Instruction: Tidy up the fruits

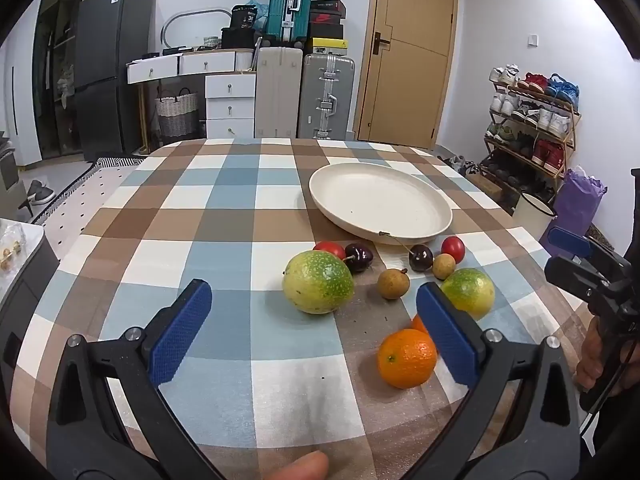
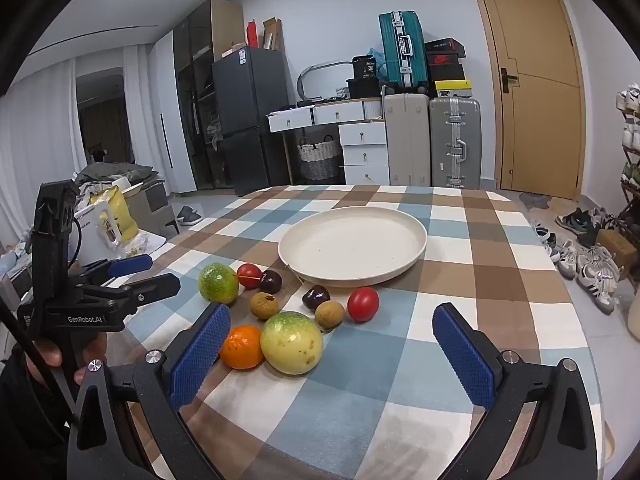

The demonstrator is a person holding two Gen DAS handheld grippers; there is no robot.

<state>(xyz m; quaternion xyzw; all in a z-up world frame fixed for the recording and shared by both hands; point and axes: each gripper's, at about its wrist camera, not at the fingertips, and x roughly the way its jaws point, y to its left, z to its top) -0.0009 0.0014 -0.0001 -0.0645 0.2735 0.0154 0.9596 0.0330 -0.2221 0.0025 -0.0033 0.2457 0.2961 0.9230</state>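
An empty cream plate [image 1: 440, 216] [image 2: 416, 248] sits on the checked tablecloth. In front of it lie loose fruits: two green-yellow round fruits [image 1: 318, 282] [image 2: 291, 342], an orange [image 1: 407, 358] [image 2: 241, 346], a second orange [image 1: 419, 324] half hidden behind my left finger, two dark cherries [image 1: 421, 258], two red tomatoes [image 2: 363, 304], and two brown longans [image 1: 393, 284]. My left gripper [image 1: 314, 328] is open and empty, just short of the fruits. My right gripper [image 2: 332, 344] is open and empty, with the near green fruit between its fingers' line.
The right gripper shows at the right edge of the left wrist view [image 1: 588, 276]; the left gripper shows at the left of the right wrist view [image 2: 120, 284]. The round table [image 2: 500, 320] drops off at both sides. Suitcases, drawers and a shoe rack [image 1: 532, 128] stand beyond.
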